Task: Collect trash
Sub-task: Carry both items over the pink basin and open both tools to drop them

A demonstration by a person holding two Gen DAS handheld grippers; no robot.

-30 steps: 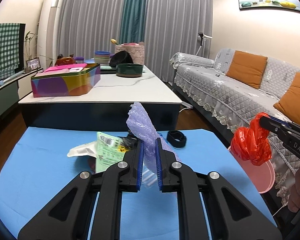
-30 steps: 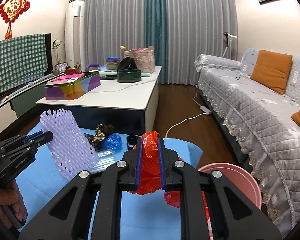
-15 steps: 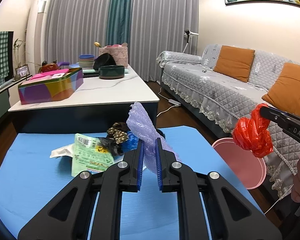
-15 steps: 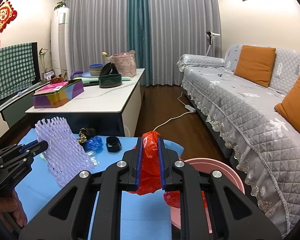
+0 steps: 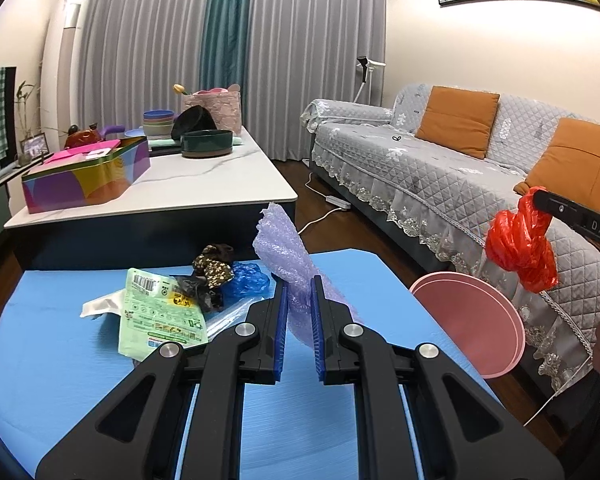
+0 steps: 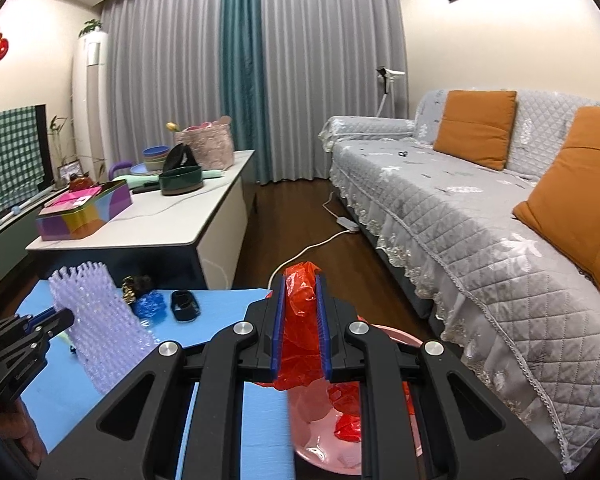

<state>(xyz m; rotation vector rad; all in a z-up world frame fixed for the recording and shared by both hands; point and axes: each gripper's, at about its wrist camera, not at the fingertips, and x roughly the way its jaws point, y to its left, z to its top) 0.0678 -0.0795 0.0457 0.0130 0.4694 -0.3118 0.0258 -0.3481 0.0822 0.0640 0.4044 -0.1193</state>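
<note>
Blue mat (image 5: 60, 360) still carries litter at ten o'clock, while the left gripper (image 5: 299, 308) clenches purple foam netting (image 5: 288, 256) and the right gripper (image 6: 300, 312) clenches a red bag (image 6: 300, 344) above the pink bin (image 6: 320, 452); a light, clinging bag could miss

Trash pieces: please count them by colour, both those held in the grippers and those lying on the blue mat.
Purple: 1, foam net in left gripper
Red: 1, plastic bag in right gripper
Green: 1, wrapper
Blue: 1, crumpled bag
White: 1, paper scrap
Black: 1, band
Brown floral: 1, scrunchie
Total: 7
</note>
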